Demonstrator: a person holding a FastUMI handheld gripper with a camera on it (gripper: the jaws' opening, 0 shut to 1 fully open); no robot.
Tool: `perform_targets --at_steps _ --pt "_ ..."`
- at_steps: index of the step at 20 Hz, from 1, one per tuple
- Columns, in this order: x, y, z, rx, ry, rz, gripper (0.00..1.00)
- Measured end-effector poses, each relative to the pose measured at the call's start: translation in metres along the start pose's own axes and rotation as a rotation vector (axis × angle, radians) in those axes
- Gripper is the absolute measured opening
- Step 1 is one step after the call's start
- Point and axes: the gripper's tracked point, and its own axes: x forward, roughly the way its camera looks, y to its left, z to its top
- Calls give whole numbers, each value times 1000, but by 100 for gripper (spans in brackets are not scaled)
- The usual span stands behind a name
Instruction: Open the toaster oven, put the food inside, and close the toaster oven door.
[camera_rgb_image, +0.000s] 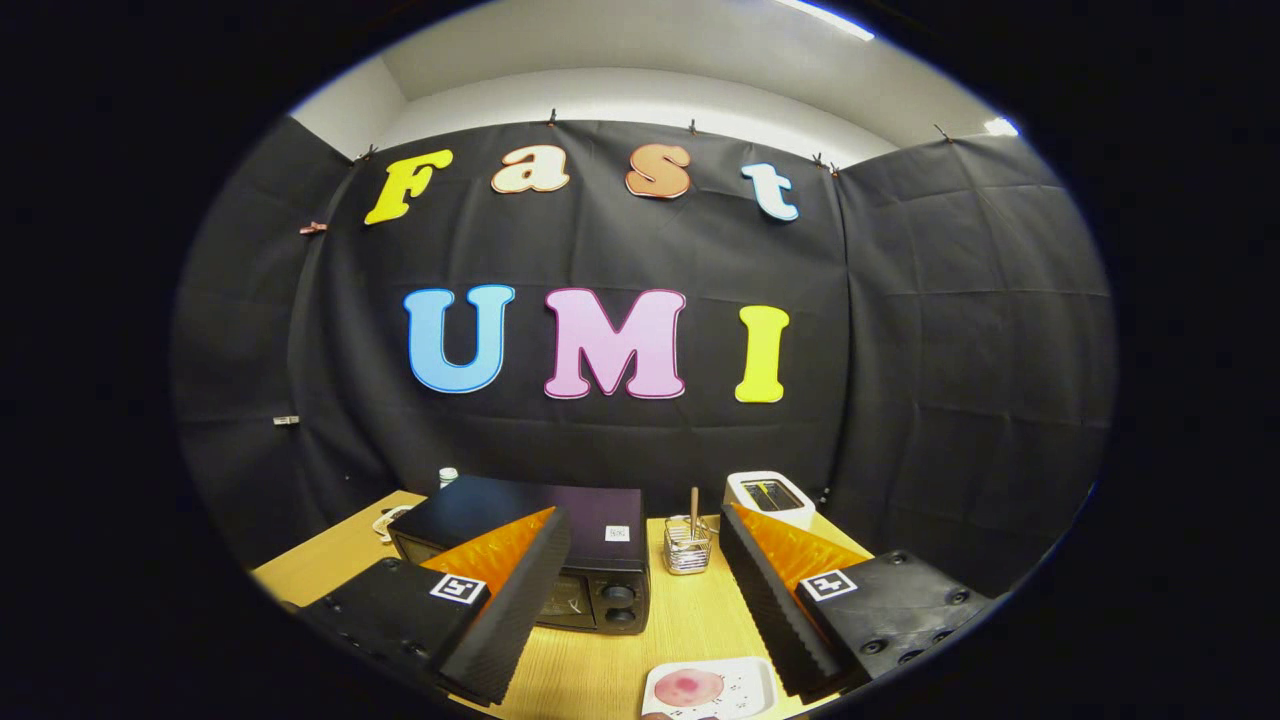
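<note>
- Empty air is all that is held by the tool (645, 590); its fingers are spread wide apart above the desk (590, 670).
- Between the fingers, close below, the food (688, 688) is seen lying on a white plate (750, 690).
- Behind the left finger the toaster oven (540, 560) is partly hidden, its door apparently shut.
- Ahead between the fingers a wire basket (687, 548) is seen; beyond the right finger, a white toaster (768, 498).
- Risk is judged: the door handle could be missed, being concealed, or the plate nudged.
</note>
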Motion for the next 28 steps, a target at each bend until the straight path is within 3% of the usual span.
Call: perform_targets --at_steps 14,24,28 --pt "0 37 -13 4 37 74 98" --pt "26 110 -44 -18 86 147 98" --pt "48 141 -69 16 139 138 98"
